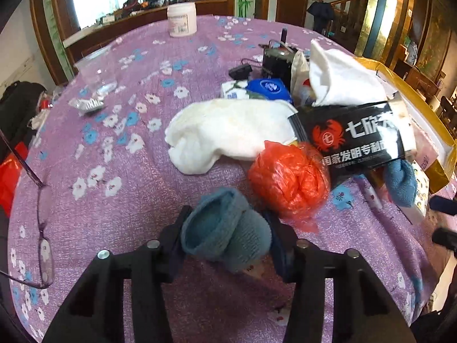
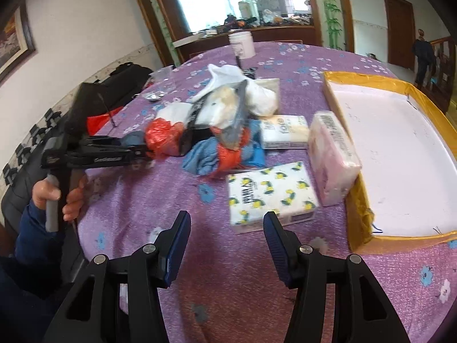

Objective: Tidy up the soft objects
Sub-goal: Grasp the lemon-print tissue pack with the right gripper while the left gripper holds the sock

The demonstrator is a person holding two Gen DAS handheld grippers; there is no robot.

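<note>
Left gripper [image 1: 225, 237] clamps a teal sock [image 1: 225, 228] over the purple floral cloth [image 1: 114, 217], near side of the red bag [image 1: 288, 180]. Right gripper [image 2: 227, 228] gapes empty. Yellow box [image 2: 360, 200] sits right of the bag; white jar [image 1: 182, 19] beyond it, by the wood-framed window.

A rolled teal knit sock [image 1: 225, 228] sits at the near centre of the purple floral tablecloth [image 1: 114, 200], open cuff turned left. Just right of it lies a crumpled red plastic bag [image 1: 288, 180]. Beyond, a white fluffy towel [image 1: 228, 134] lies flat, its right end under a black printed packet [image 1: 354, 134]. A white cloth [image 1: 340, 80] is heaped farther right. A blue cloth [image 1: 400, 183] hangs below the packet.
</note>
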